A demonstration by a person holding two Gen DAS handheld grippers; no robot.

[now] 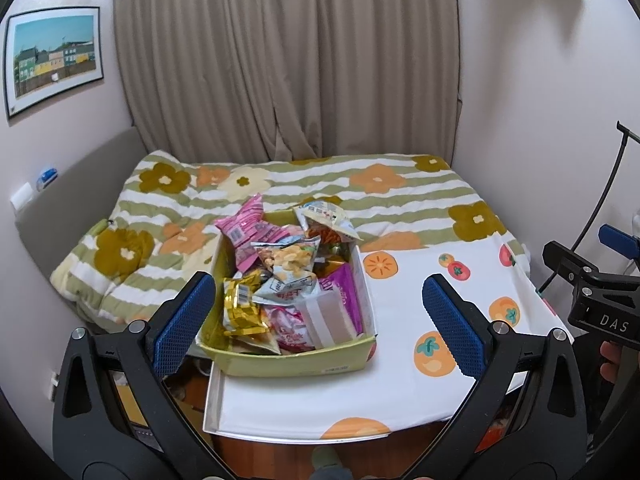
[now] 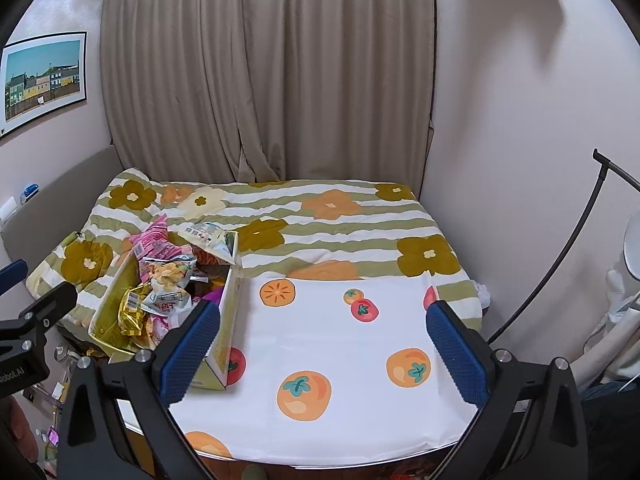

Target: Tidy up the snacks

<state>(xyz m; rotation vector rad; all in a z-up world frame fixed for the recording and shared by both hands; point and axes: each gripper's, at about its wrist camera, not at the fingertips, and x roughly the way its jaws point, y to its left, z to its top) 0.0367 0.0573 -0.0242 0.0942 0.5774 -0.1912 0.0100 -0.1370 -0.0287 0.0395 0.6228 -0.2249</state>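
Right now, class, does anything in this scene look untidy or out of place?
Yes. The yellow-green box is overfilled: snack packets lie jumbled, and a pink packet and a grey packet poke above its far rim.

I'm holding the left claw (image 1: 320, 316) level with jaws spread wide, blue pads (image 1: 182, 324) facing each other, gripping nothing. I'm keeping the right claw (image 2: 324, 356) equally wide, also gripping nothing. It's sitting just right of the left one, its body edging into the left view, my fingers (image 1: 610, 354) wrapping underneath.
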